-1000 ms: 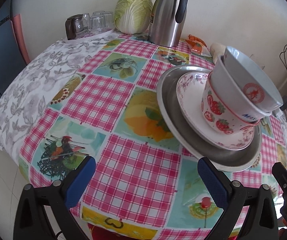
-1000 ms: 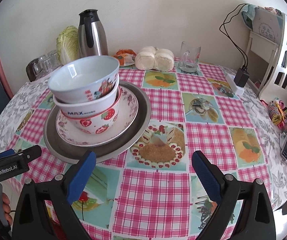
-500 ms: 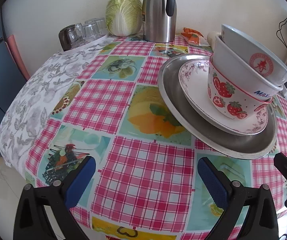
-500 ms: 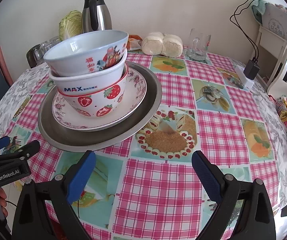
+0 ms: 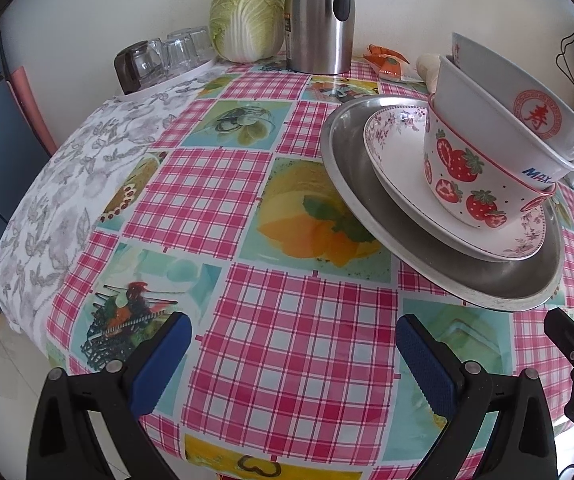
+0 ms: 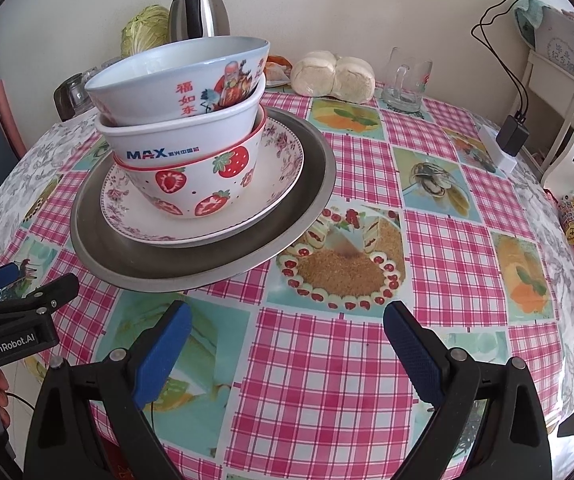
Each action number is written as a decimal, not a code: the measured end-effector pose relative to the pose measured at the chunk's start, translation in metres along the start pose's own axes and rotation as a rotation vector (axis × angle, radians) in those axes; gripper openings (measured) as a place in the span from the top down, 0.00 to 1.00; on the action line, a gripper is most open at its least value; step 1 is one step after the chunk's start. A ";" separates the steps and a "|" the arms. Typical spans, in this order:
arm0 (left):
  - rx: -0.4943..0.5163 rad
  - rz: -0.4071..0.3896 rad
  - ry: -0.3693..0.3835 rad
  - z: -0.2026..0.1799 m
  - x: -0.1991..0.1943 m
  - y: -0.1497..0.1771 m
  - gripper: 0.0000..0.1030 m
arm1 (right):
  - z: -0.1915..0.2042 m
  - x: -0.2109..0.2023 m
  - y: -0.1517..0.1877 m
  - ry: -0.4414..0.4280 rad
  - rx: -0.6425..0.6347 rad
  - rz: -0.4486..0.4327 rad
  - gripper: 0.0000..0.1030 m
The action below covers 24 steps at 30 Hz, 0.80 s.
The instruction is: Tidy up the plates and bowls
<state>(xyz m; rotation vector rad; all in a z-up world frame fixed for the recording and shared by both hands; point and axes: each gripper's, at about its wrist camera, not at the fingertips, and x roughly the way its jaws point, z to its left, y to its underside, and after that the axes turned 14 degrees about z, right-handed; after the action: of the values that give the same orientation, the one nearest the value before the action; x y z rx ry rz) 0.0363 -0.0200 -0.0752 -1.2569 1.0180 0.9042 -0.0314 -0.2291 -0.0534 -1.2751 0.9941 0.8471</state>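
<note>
A stack stands on the checked tablecloth: a large metal plate [image 6: 303, 184] [image 5: 487, 280], a floral plate [image 6: 283, 176] [image 5: 391, 136], a strawberry bowl [image 6: 203, 188] [image 5: 463, 176], a white MAX bowl [image 6: 191, 136] [image 5: 483, 120], and a tilted bowl with red Chinese characters on top [image 6: 183, 80] [image 5: 527, 108]. My left gripper [image 5: 293, 354] is open and empty, near the table's front edge, left of the stack. My right gripper [image 6: 287, 344] is open and empty, in front of the stack. The left gripper also shows in the right wrist view [image 6: 23, 292].
At the back stand a steel thermos [image 5: 319, 16], a cabbage [image 5: 247, 8] and several glasses [image 5: 167, 56]. Buns [image 6: 333, 76] and a glass mug [image 6: 405, 80] sit at the back right. A charger with cables [image 6: 511, 136] and a white rack [image 6: 567, 80] are at the right.
Both grippers have moved closer to the stack, which looms larger in both views. Both stay open; the stack has not moved.
</note>
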 end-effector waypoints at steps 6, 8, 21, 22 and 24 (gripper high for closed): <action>-0.006 0.006 0.005 0.001 0.001 0.000 0.00 | -0.002 0.002 0.000 0.000 0.001 0.011 0.06; -0.012 0.005 0.007 0.002 0.001 0.000 0.00 | -0.003 0.003 0.000 0.002 0.002 0.017 0.06; -0.048 0.014 0.034 0.006 0.002 -0.001 0.00 | -0.004 0.003 0.000 0.013 0.005 0.034 0.06; -0.049 0.013 0.039 0.006 0.001 -0.001 0.00 | -0.004 0.003 0.000 0.014 0.006 0.036 0.06; -0.049 0.013 0.045 0.006 0.001 -0.001 0.00 | -0.005 0.003 0.000 0.014 0.006 0.038 0.06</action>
<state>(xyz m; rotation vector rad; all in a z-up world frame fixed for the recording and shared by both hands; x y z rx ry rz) 0.0381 -0.0142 -0.0755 -1.3181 1.0460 0.9190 -0.0307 -0.2340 -0.0567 -1.2616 1.0348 0.8647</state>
